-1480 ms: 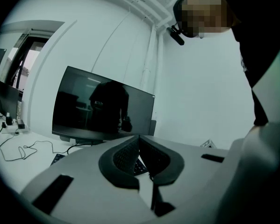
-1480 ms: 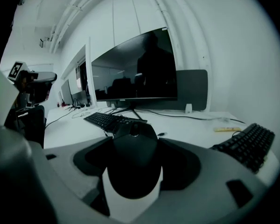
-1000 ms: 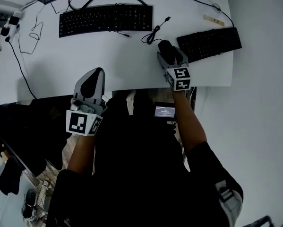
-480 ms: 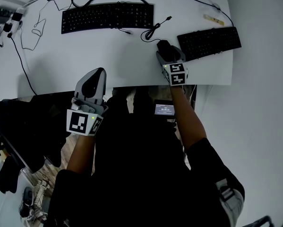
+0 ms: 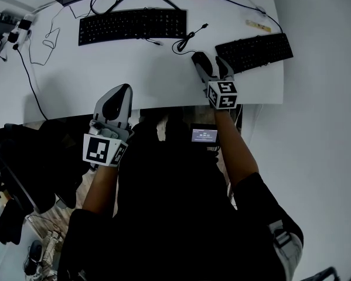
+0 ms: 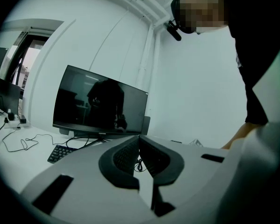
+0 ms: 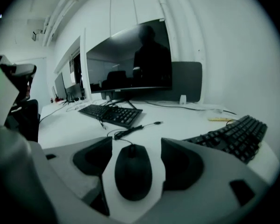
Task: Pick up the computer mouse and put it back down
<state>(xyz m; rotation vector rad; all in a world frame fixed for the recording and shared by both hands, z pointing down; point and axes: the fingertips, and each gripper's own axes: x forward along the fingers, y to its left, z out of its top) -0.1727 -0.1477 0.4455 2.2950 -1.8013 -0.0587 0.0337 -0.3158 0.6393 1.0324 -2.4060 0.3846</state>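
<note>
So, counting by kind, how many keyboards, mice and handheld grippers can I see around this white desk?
Black keyboards: 2, one at the back, one on the right
Black computer mouse: 1
Grey two-jaw grippers: 2, the left gripper and the right gripper
Total: 5

The right gripper (image 5: 211, 64) hides part of the mouse (image 5: 198, 58); the yellowish strip (image 5: 261, 25) at 1 o'clock is unidentifiable.
</note>
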